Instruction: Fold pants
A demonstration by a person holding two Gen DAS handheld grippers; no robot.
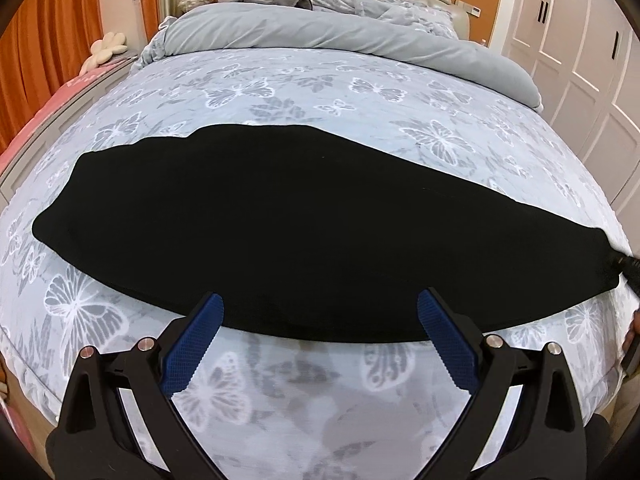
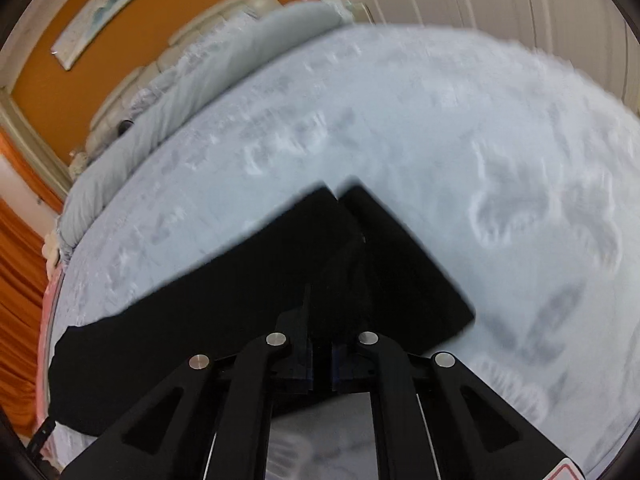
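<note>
- The right wrist view is smeared by motion: the butterfly print on the bed sheet (image 2: 500,184) ahead of the fingers reads only as pale smudges.
- The right gripper (image 2: 320,356) has its fingers close together in black cloth; black on black, their tips cannot be made out.
- The pants (image 2: 224,300) run down left of those fingers, and their far end is lost in the dark rim.
- In the left wrist view, the pants (image 1: 304,224) beyond the open fingers are uniform black, so seams, folds and layers cannot be told.
- Far right of the left fingers, the pants' end meets a dark object at the picture's edge, too cut off to identify.
- The wall picture (image 2: 108,4), up left, is blurred and unreadable.
</note>
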